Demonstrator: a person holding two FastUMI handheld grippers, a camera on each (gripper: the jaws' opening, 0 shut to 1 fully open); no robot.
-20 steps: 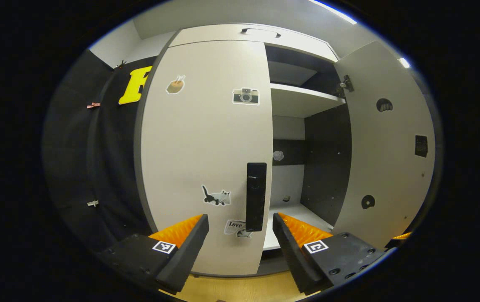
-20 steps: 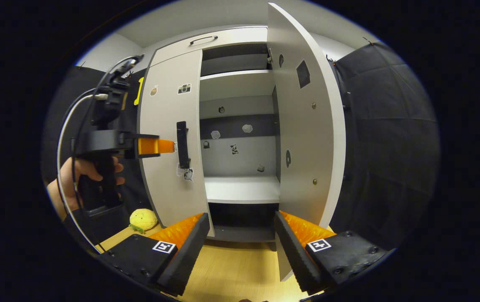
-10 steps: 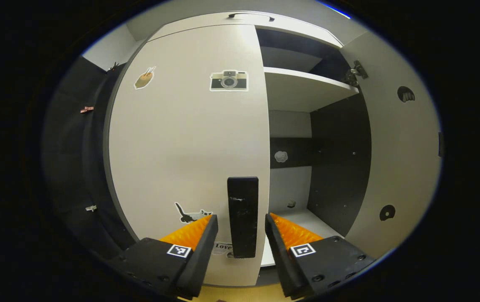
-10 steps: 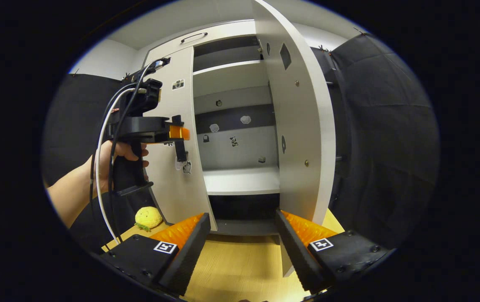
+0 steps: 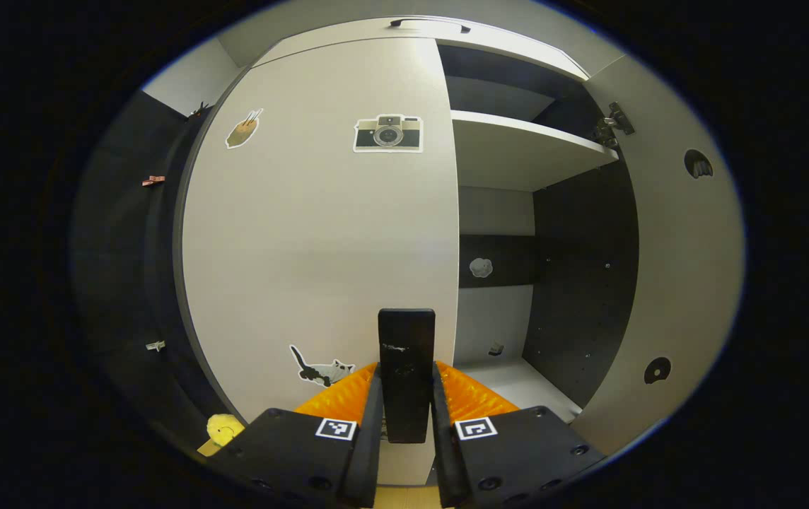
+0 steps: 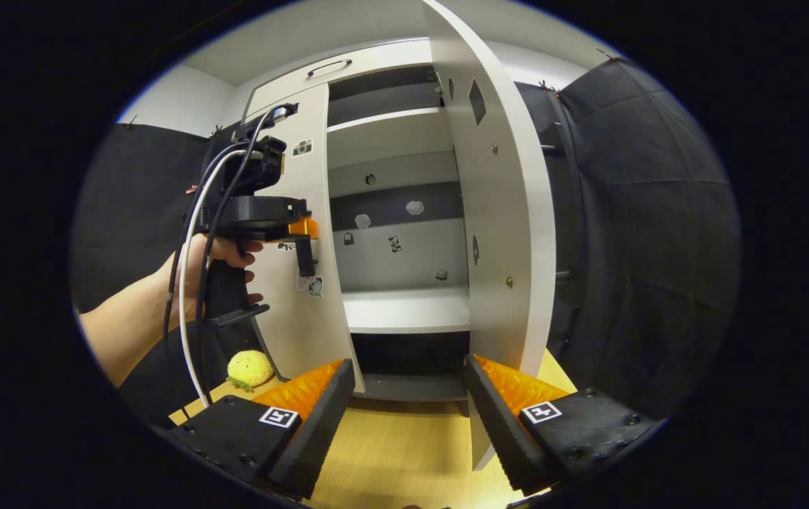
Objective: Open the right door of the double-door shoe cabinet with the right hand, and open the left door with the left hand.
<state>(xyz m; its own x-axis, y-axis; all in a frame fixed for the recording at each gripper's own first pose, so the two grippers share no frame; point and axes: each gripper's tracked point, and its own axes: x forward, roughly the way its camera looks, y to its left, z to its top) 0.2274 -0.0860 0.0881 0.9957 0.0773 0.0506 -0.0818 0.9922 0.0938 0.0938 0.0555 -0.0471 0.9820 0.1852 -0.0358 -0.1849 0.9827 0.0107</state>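
Left gripper view: the left gripper sits at the bottom centre, its jaws drawn narrow with both fingers pressed on the black handle of the left door, which fills the centre-left of the frame and appears closed. The right door stands swung open at the right edge, exposing the shelves.

Right gripper view: the right gripper hangs at the bottom centre, jaws wide and holding nothing, above the wooden floor. At centre left, a hand holds the left gripper against the left door's handle. A yellow plush toy lies at lower left.
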